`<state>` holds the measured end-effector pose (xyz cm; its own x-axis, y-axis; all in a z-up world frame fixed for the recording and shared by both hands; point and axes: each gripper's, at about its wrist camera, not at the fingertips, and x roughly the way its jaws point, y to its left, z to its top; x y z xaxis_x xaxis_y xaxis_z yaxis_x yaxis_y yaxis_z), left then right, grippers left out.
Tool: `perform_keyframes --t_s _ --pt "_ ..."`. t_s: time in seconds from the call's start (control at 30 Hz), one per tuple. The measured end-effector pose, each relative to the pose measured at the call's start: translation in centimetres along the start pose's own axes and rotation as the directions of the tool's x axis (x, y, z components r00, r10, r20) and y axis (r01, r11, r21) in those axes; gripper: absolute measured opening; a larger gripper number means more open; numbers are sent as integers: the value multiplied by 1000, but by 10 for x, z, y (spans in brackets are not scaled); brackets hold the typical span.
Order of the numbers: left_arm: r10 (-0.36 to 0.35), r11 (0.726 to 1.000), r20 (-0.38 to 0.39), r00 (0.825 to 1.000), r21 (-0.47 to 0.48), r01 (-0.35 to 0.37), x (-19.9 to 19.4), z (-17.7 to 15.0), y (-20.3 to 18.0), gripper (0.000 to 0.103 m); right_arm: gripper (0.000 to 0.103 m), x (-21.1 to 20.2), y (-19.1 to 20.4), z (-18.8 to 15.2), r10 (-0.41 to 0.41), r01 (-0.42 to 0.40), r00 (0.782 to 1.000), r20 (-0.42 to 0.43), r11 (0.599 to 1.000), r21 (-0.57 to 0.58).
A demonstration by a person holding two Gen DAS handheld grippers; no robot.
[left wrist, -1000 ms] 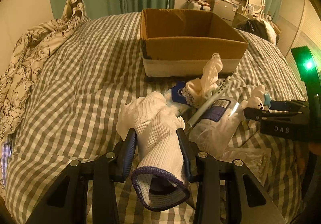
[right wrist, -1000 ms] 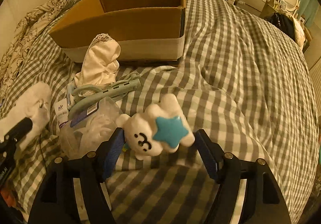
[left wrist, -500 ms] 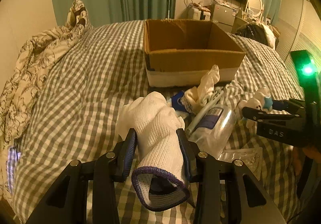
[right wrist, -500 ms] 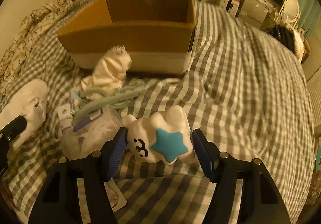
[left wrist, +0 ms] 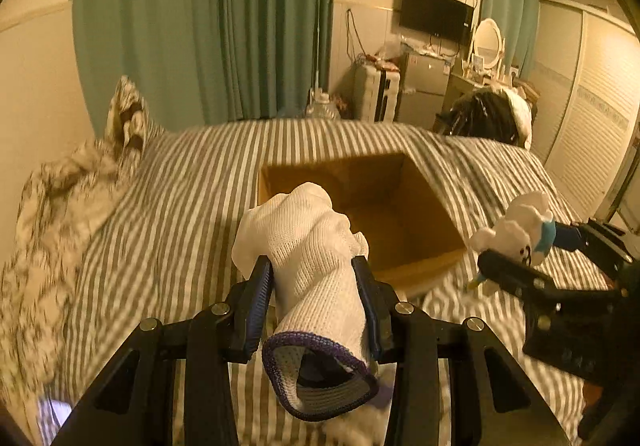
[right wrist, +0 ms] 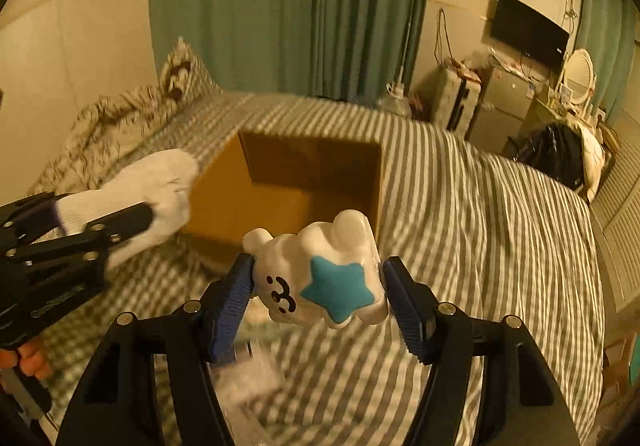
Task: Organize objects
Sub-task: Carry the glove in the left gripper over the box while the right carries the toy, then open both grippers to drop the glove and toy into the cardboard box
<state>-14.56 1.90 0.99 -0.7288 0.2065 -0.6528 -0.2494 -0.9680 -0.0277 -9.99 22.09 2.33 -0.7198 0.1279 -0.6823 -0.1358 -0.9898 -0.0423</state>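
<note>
My left gripper (left wrist: pixel 316 286) is shut on a white knit glove (left wrist: pixel 308 246) with a purple cuff, held in the air just before the near left rim of the open cardboard box (left wrist: pixel 384 206). My right gripper (right wrist: pixel 318 284) is shut on a white plush toy (right wrist: pixel 320 270) with a blue star, held above the bed at the near edge of the box (right wrist: pixel 288 186). The toy (left wrist: pixel 516 230) and right gripper also show at the right of the left wrist view. The glove (right wrist: pixel 148 186) and left gripper show at the left of the right wrist view.
The box stands on a grey checked bedspread (left wrist: pixel 160 226). A flowered quilt (left wrist: pixel 60 206) is bunched at the left. A clear plastic packet (right wrist: pixel 248 374) lies on the bed below my right gripper. Green curtains (left wrist: pixel 200 26), a TV and a dresser stand behind.
Both grippers have risen and moved forward with their loads, from low over the pile of objects to the box's near rim. The box interior now shows from above.
</note>
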Motion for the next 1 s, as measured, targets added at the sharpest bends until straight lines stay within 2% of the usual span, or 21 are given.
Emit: perform_keyframes --t_s 0.17,0.43,0.53,0.57,0.63,0.67,0.87,0.93,1.0 --pt "1 1000 -20 1000 9 -1 40 26 -1 41 65 30 -7 28 3 -3 1000 -3 1000 10" --pt "-37 999 -110 993 24 40 104 24 0 42 66 78 -19 39 23 -21 1000 -20 998 53" --pt "-56 998 -119 991 20 58 110 21 -1 50 80 76 -24 35 30 -30 1000 7 997 67" --pt "-58 998 -116 992 21 61 108 21 0 53 82 73 -24 35 24 -25 1000 20 998 66" --pt "-50 998 -100 994 26 52 100 22 -1 75 83 63 -25 37 6 -8 999 34 998 63" --pt "-44 999 -88 995 25 46 94 22 -1 79 84 59 -26 37 0 -2 999 38 998 65" --pt "-12 1000 -23 1000 24 12 45 22 6 87 86 13 -25 33 -40 36 998 52 997 73" --pt "2 1000 -4 1000 10 -2 25 17 10 96 86 -5 -22 28 -58 54 997 57 996 68" --pt "12 1000 9 1000 -2 -12 10 13 14 96 86 -25 -17 22 -61 57 996 68 997 59"
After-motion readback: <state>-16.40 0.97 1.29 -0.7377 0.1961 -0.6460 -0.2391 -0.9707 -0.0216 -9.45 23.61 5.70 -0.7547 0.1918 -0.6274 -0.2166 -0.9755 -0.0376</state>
